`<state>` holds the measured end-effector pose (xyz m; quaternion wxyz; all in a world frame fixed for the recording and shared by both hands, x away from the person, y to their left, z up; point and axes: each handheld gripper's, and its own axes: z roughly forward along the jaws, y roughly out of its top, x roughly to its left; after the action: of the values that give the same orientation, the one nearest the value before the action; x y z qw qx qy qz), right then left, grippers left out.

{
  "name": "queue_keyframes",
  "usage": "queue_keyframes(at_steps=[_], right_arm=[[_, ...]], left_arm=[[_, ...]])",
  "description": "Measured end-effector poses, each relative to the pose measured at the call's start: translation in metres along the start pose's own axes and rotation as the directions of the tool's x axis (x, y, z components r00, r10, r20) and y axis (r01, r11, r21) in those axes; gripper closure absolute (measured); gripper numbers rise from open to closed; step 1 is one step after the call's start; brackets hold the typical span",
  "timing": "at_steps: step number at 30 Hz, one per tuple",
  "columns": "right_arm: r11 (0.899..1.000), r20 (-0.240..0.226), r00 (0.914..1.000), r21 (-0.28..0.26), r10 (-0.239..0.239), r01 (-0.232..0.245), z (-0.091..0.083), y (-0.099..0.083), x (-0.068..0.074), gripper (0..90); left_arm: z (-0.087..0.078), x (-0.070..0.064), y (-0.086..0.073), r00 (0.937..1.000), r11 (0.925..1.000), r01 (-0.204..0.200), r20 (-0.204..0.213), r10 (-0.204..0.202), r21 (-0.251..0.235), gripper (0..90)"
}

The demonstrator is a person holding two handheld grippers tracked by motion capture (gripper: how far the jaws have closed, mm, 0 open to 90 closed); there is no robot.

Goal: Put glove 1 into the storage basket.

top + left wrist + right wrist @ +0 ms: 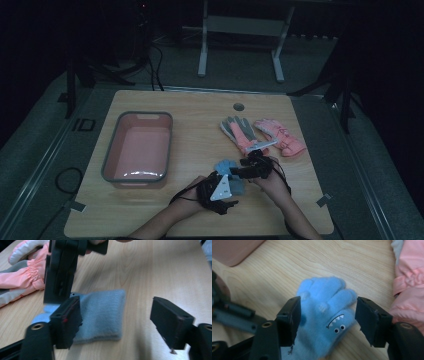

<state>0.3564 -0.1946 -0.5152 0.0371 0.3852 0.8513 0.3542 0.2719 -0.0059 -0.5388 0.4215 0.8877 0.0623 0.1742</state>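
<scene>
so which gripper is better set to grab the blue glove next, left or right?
Probably right. The right gripper has its open jaws on either side of the blue glove at its finger end. The left gripper is open too, but only one jaw is at the cuff; the other stands over bare table.

Between my right gripper's [327, 322] jaws I see the blue glove [324, 322], a fuzzy, napped knit cloth. The jaws themselves look like matt black plastic, slightly scuffed. Beneath them the bench [352, 262] is smooth pale wood with visible grain. Beside the right jaw, the pink glove [409, 287] looks like puffy, gathered cloth.
</scene>
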Motion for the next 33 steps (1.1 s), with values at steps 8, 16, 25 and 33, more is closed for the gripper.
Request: queue_keyframes(at_steps=[8,16,25,33], right_arm=[[0.999,0.033,0.9993,0.034,-0.015,0.014,0.019,-0.005,0.001,33.1],[0.998,0.055,0.9976,0.052,-0.042,0.040,0.027,-0.012,0.005,32.6],[0.997,0.004,0.9980,0.042,-0.062,0.062,0.029,-0.011,0.004,56.1],[0.998,-0.007,0.9986,0.032,-0.053,0.053,0.030,-0.011,0.003,48.6]], left_arm=[[0.014,0.002,-0.004,0.9977,0.9950,-0.063,0.028,0.061,0.078,33.6],[0.019,-0.001,-0.009,0.9985,0.9930,-0.055,0.009,0.054,0.104,52.6],[0.019,0.002,-0.008,0.9995,0.9922,-0.025,-0.017,0.027,0.122,69.7],[0.018,0.005,-0.008,1.0000,0.9918,-0.008,0.001,0.008,0.128,72.4]])
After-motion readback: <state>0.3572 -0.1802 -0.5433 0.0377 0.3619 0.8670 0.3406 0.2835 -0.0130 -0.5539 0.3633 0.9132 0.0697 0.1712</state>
